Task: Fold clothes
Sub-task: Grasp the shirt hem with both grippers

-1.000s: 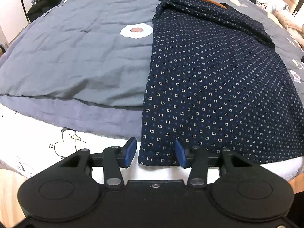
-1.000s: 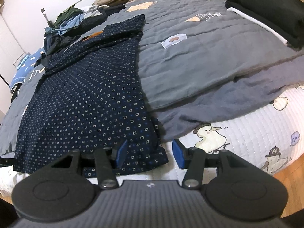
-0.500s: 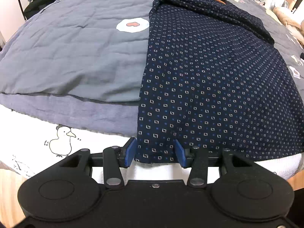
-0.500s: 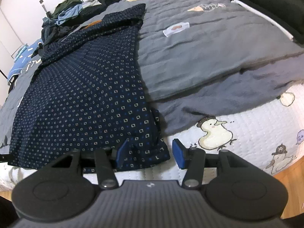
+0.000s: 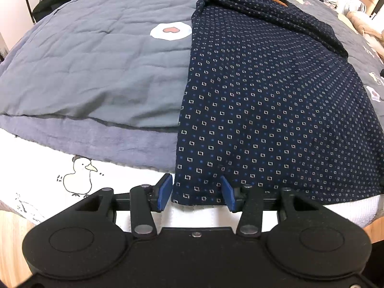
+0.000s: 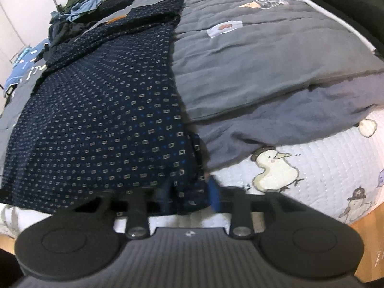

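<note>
One navy dotted woven shirt (image 5: 276,110) – flat on quilted grey duvet (image 5: 84,72).

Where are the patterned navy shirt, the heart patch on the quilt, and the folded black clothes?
patterned navy shirt (image 5: 264,110), left wrist view, middle of its spread body.
heart patch (image 5: 171,30), left wrist view, on its red heart.
folded black clothes (image 6: 345,2), right wrist view, top of the stack.
</note>
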`<state>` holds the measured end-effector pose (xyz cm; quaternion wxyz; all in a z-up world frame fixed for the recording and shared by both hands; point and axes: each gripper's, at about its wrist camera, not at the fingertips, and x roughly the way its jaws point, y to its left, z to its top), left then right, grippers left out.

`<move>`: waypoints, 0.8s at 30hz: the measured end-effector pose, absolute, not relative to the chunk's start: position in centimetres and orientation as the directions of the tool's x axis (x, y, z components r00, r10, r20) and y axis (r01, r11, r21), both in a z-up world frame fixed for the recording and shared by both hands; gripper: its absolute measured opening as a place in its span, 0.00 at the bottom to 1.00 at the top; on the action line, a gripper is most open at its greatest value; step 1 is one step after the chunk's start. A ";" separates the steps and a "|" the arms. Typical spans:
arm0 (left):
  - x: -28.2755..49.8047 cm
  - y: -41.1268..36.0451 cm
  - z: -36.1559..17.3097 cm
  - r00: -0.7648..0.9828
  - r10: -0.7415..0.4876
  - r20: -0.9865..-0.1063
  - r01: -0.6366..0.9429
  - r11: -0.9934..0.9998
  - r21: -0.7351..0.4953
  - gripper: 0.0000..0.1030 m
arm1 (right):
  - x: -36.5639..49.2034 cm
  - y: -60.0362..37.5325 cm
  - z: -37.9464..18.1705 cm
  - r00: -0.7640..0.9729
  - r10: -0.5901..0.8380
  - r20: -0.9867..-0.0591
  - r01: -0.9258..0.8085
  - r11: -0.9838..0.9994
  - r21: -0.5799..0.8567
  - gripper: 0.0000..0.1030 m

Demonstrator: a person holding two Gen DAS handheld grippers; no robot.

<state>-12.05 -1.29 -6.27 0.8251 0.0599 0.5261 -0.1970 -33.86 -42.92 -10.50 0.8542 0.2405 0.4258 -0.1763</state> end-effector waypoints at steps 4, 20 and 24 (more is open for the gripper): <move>-12.0 -1.1 -6.2 0.370 -0.265 -0.890 0.377 0.919 -0.117 0.55 | -34.4 -42.8 -9.9 0.611 -0.084 -0.787 0.496 0.816 0.298 0.15; -12.0 -2.2 -7.5 0.335 -0.225 -0.915 0.379 0.921 -0.088 0.62 | -34.5 -43.2 -9.4 0.645 -0.059 -0.762 0.504 0.782 0.366 0.15; -12.0 -2.3 -7.7 0.331 -0.249 -0.910 0.391 0.914 -0.108 0.30 | -34.5 -43.3 -9.4 0.653 -0.046 -0.756 0.504 0.771 0.389 0.15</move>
